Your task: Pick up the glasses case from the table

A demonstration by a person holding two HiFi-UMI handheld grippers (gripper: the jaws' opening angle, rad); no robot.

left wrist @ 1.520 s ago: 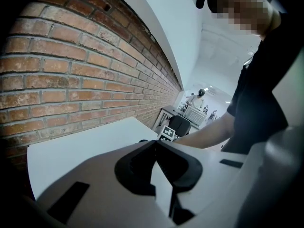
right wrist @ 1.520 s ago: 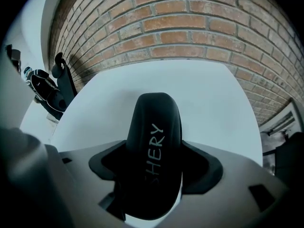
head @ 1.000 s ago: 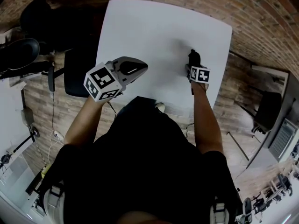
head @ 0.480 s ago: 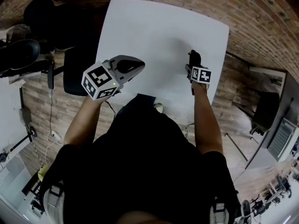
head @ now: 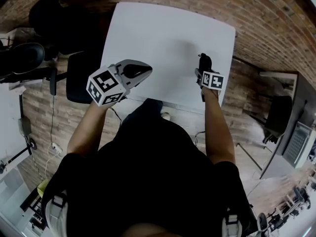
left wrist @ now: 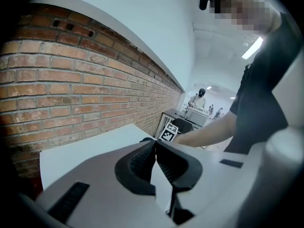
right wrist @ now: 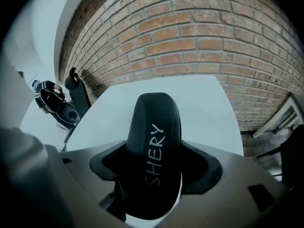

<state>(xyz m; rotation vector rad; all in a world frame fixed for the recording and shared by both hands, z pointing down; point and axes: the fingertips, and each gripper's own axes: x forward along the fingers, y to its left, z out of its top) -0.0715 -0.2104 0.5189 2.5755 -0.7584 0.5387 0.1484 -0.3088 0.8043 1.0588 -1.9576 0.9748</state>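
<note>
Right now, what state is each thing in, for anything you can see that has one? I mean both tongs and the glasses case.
Left tongs, shut, nothing between them.
Right tongs, shut on the glasses case.
Glasses case, black, closed, gripped across its sides, apparently held just above the table.

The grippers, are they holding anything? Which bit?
The right gripper clamps the black glasses case across its sides, rounded end poking out ahead. The left gripper is shut and empty.
</note>
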